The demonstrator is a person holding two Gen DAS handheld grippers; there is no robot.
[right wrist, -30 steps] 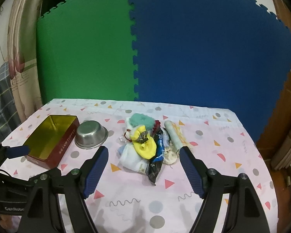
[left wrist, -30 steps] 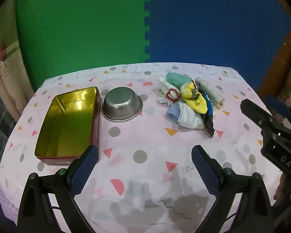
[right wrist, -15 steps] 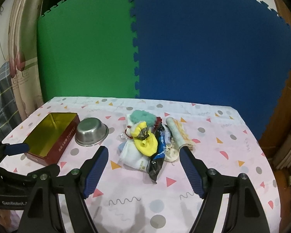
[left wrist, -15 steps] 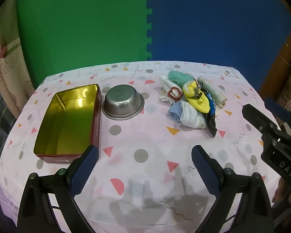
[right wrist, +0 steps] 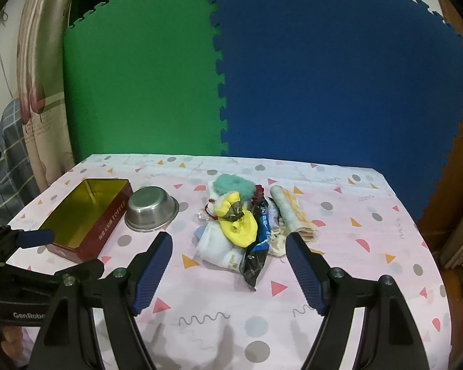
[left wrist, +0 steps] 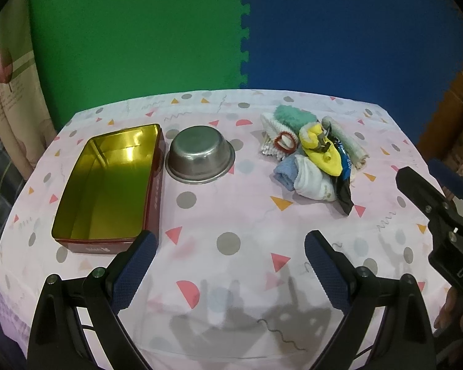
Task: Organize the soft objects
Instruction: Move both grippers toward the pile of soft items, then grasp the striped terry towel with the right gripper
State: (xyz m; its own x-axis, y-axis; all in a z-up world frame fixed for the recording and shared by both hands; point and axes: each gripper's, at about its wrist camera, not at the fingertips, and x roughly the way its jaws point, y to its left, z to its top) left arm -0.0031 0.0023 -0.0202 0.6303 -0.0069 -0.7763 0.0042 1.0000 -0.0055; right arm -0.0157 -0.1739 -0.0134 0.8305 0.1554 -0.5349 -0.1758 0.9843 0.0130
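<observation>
A pile of soft things (left wrist: 311,151) lies on the table's right half: a teal fluffy piece, a yellow sock, white and blue socks, a rolled cloth and a dark foil packet. It also shows in the right wrist view (right wrist: 247,215). An open red tin (left wrist: 108,182) with a gold inside sits at the left, also in the right wrist view (right wrist: 86,219). My left gripper (left wrist: 228,252) is open and empty above the near table edge. My right gripper (right wrist: 228,256) is open and empty just in front of the pile.
A steel bowl (left wrist: 200,154) stands between the tin and the pile, also in the right wrist view (right wrist: 151,208). The table has a pink patterned cloth (left wrist: 231,240). Green and blue foam mats (right wrist: 219,77) stand behind it. A wooden frame is at the right.
Both grippers have drifted slightly; the view has tilted a little so the table sits lower in frame. Nothing on the table has moved.
</observation>
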